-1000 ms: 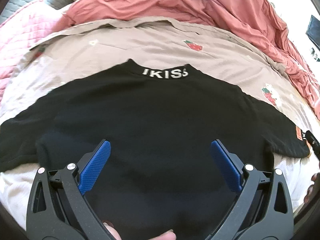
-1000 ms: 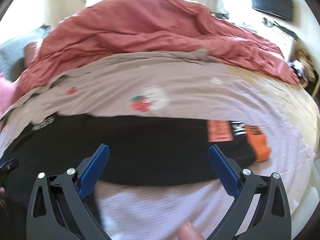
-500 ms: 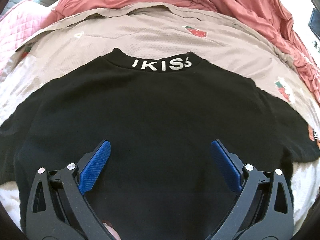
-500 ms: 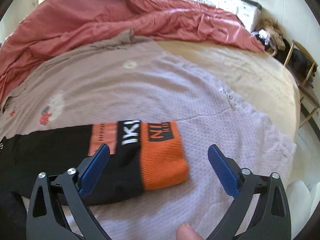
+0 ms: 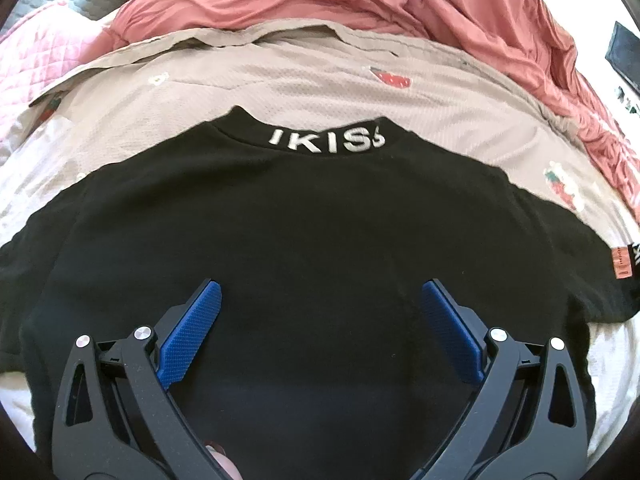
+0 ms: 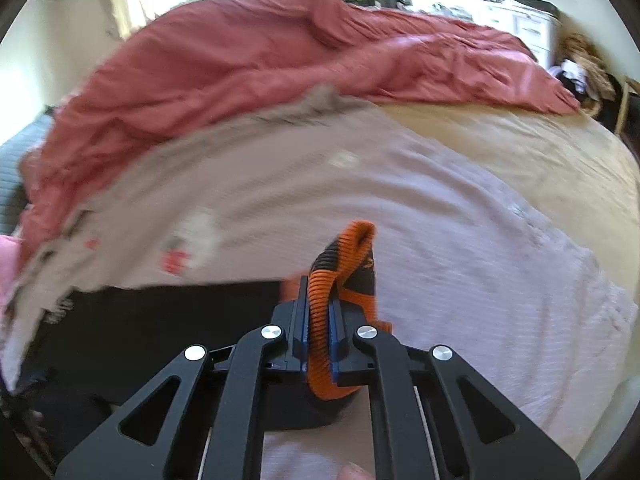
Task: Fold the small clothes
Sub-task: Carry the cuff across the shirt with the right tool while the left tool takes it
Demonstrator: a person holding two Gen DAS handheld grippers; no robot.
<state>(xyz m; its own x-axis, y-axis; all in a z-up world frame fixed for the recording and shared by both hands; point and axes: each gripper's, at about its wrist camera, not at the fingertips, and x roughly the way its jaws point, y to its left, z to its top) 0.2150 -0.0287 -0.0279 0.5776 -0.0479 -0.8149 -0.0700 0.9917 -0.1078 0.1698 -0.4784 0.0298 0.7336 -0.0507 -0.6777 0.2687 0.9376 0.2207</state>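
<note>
While the left tool [image 5: 318, 320] hovers spread, the right tool [image 6: 319, 312] pinches the orange cuff [image 6: 320, 344].

Sunlit bed [image 6: 520, 168], rumpled red duvet [image 6: 248, 52]

On the back of the neckband of the black top [image 5: 312, 240] stand white capital letters [image 5: 326, 141] — they read "IKIS", followed by a last character half turned under the fold, which may be another S. At the far right edge of the left wrist view, the orange patch [image 5: 621, 263] on the top's sleeve bears a line of small dark print, too fine to read, and beside it a white mark at the frame's rim is cut off. In the right wrist view the orange ribbed cuff [image 6: 320, 340] shows dark shapes on its outer face — blurred and folded, not legible as letters.
</note>
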